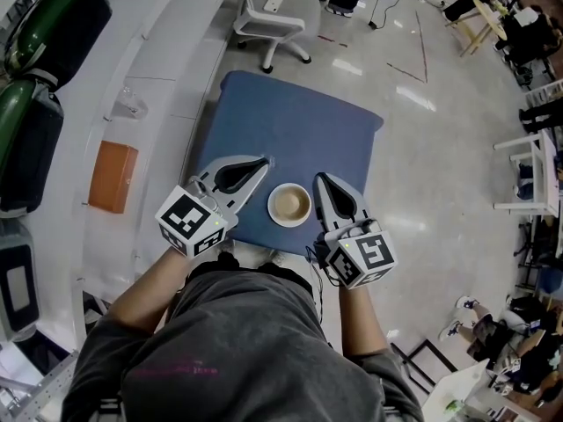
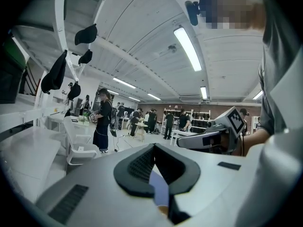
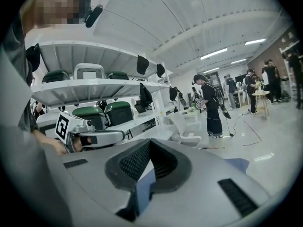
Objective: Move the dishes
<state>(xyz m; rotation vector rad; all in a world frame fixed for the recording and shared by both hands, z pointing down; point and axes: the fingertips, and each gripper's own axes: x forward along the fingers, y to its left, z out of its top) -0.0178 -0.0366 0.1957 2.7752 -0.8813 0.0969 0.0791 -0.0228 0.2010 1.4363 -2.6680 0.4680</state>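
Note:
A small round dish, white-rimmed and tan inside, sits near the front edge of a blue tabletop. My left gripper lies just left of the dish, shut, with nothing between its jaws. Close on the dish's right side is my right gripper, also shut and empty. In the left gripper view the closed jaws point out level over the blue top, with the right gripper off to the side. The right gripper view shows its closed jaws and the left gripper beyond.
A white office chair stands past the table's far edge. White shelving along the left carries green cases and an orange block. A white table is at the right. Several people stand farther off in the room.

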